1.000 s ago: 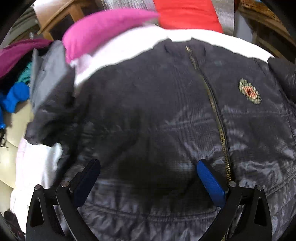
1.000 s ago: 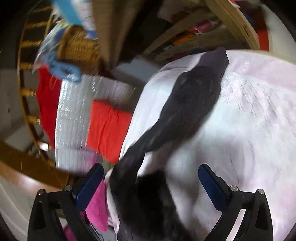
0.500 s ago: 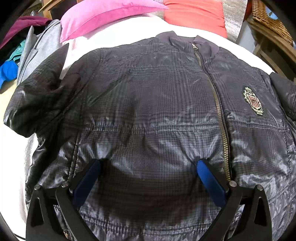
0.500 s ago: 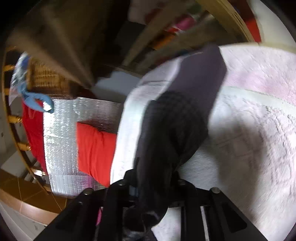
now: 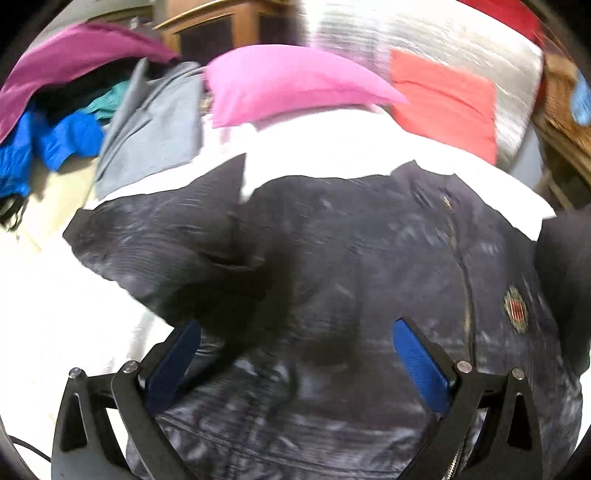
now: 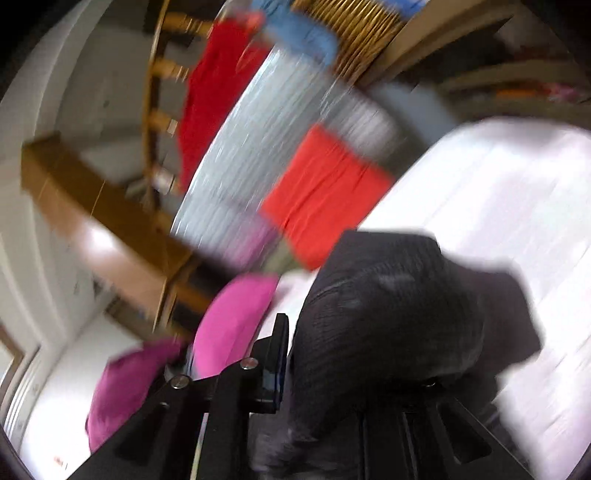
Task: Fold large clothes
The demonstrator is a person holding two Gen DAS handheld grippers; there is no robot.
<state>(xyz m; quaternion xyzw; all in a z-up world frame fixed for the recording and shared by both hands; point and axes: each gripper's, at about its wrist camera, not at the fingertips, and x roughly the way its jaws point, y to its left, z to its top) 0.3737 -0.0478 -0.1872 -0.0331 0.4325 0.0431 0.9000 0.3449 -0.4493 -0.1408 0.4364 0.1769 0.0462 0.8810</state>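
A dark padded jacket (image 5: 351, 266) with a front zip and a chest badge (image 5: 516, 309) lies front-up on a white bed (image 5: 332, 147). Its left sleeve (image 5: 159, 240) is bunched beside the body. My left gripper (image 5: 295, 354) is open and hovers over the jacket's lower front, holding nothing. My right gripper (image 6: 354, 373) is shut on the jacket's other sleeve (image 6: 399, 314) and holds it lifted above the bed (image 6: 517, 192). The sleeve hides one of its fingers.
A pink pillow (image 5: 291, 81) and an orange-red pillow (image 5: 447, 99) lie at the head of the bed against a silver mat (image 5: 424, 33). A pile of blue, grey and maroon clothes (image 5: 74, 122) sits at the left. Wooden furniture (image 6: 92, 214) stands beyond the bed.
My right gripper has lifted the sleeve it closed on and swung it towards the pillows. My left gripper stayed open and tilted up and left, showing more of the bed head.
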